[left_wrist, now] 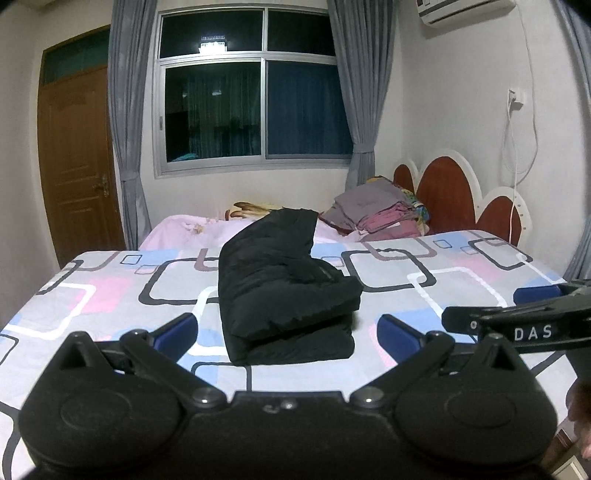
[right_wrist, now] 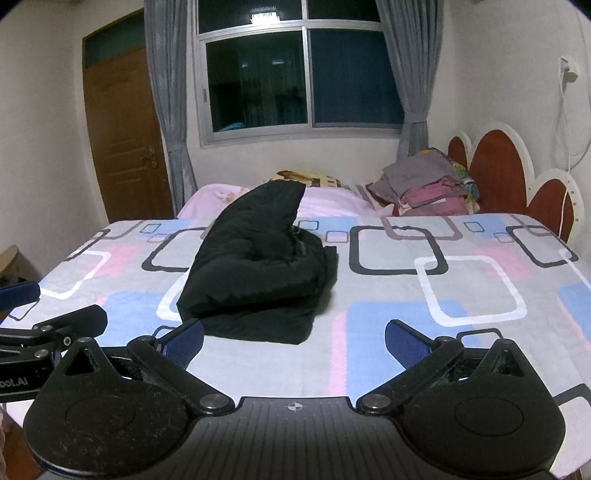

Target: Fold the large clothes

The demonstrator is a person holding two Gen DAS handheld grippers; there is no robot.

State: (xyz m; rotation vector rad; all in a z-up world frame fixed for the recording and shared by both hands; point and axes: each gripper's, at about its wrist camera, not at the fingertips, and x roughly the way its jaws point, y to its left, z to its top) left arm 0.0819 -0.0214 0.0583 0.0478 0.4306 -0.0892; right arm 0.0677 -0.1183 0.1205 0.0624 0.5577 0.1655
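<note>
A: How do the tools stand?

B: Two of them, each with black linkage arms and blue ribbed pads. The left gripper has its jaws spread wide with nothing between them, hovering just above the near edge of the bed. The right gripper is the same: wide apart, empty, beside the left one.

A: And the clothing?

B: One black padded puffer jacket, folded into a thick bundle of stacked layers, with one part standing up towards the far side. It lies on the grey bedspread with pink, blue, white and black squares, near its middle, touching neither tool. From the right wrist view it sits ahead and left of centre.

A: Anything else counted?

B: One pile of folded grey and pink clothes at the far right by the red-brown scalloped headboard. One four-pane window with two grey curtains, one brown wooden door, one white air conditioner.

A: Any writing?

B: "DAS" on the right tool's body, seen from the left wrist view. On the left tool, seen from the right wrist view, a cut-off "bot.AI".
</note>
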